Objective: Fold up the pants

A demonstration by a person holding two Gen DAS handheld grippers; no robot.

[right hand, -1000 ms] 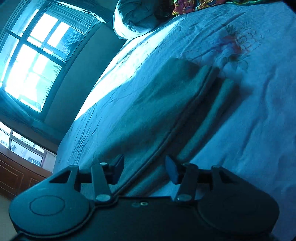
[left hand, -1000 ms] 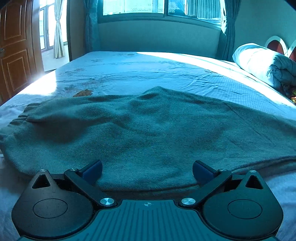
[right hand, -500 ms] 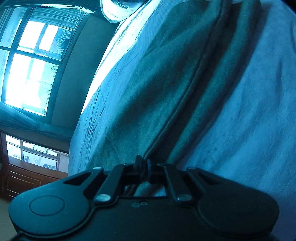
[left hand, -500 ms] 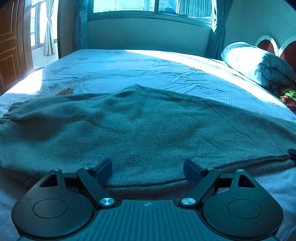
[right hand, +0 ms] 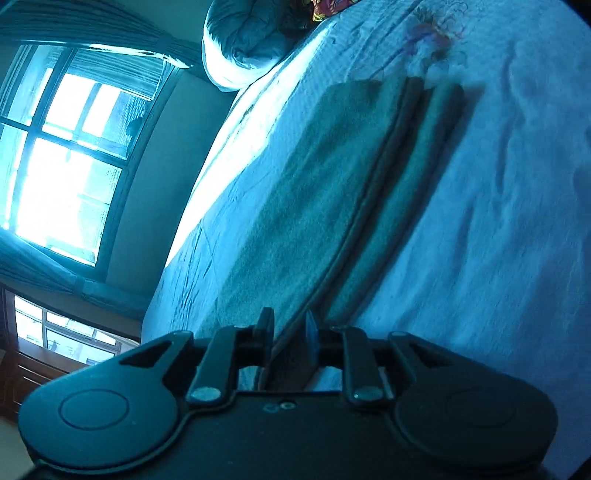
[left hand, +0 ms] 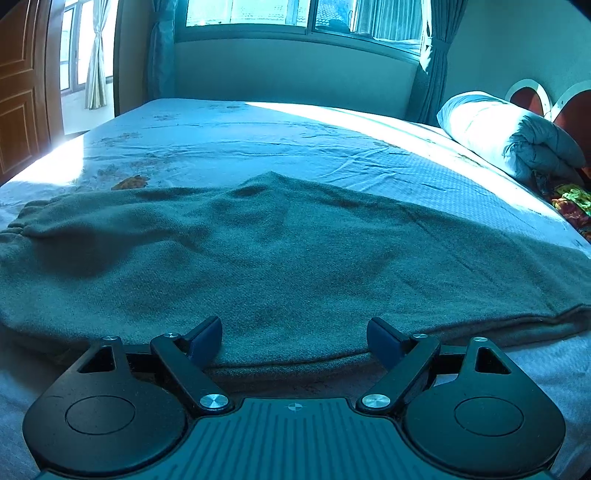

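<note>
- The bed (left hand: 295,147) fills both views, covered in a pale sheet with faded flower prints; sunlight falls across its far side below the window (left hand: 295,14).
- The pants (left hand: 288,258), grey-green and fleecy, lie flat along the bed's near edge, folded lengthwise with one leg on top of the other. The gathered waistband sits towards the left edge in the left wrist view; the leg ends (right hand: 399,92) lie further up the bed in the right wrist view.
- A rolled quilt (left hand: 509,136) rests at the headboard end, with a bright patterned cloth just beside it.
- A brown wooden door (left hand: 22,85) stands at the far left.
- The left gripper (left hand: 295,339) is spread wide, its blue pads either side of the pants' near folded edge, nothing pinched.
- The right gripper (right hand: 288,332) has just eased open slightly from a tight close; its pads stand narrowly apart with the pants' seamed edge between them, apparently pinched.
- No writing or brand is readable anywhere.
</note>
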